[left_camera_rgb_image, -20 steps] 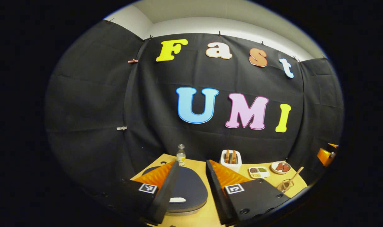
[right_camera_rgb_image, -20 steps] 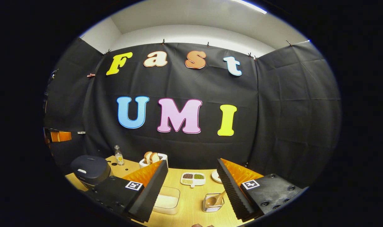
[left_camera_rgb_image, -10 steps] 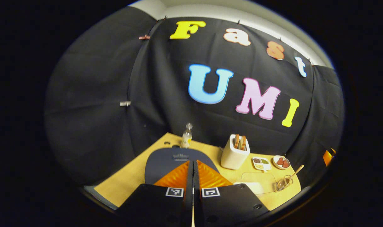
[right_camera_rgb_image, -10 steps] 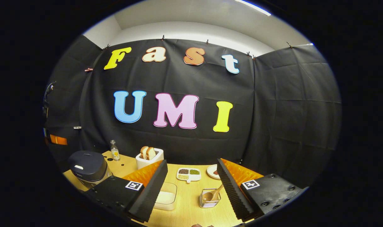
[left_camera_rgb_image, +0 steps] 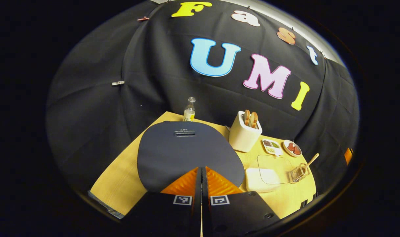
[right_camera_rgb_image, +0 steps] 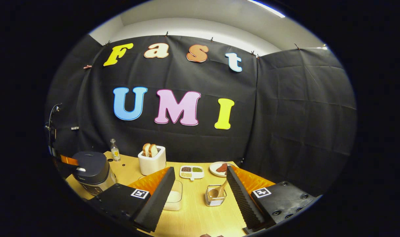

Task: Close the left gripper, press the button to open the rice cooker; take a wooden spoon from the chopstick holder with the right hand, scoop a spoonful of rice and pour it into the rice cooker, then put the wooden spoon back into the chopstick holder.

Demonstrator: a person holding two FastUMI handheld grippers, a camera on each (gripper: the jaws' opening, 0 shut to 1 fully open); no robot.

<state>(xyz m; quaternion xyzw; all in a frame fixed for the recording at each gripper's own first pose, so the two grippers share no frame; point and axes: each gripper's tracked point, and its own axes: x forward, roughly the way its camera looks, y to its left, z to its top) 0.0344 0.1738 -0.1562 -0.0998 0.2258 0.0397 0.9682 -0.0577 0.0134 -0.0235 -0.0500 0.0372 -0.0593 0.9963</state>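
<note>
My left gripper [left_camera_rgb_image: 201, 171], fingers clenched together, sits over the rice cooker [left_camera_rgb_image: 186, 154] lid's near edge. If I press beside its button [right_camera_rgb_image: 81, 169], the lid may stay closed. My right gripper [right_camera_rgb_image: 200, 187] is released, empty, near the chopstick holder [right_camera_rgb_image: 215, 197].

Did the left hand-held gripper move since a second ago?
Yes. The left hand-held gripper snapped shut and dropped toward the rice cooker, whose lid now looms much bigger under its tips, while the bottle behind it stayed put.
</note>
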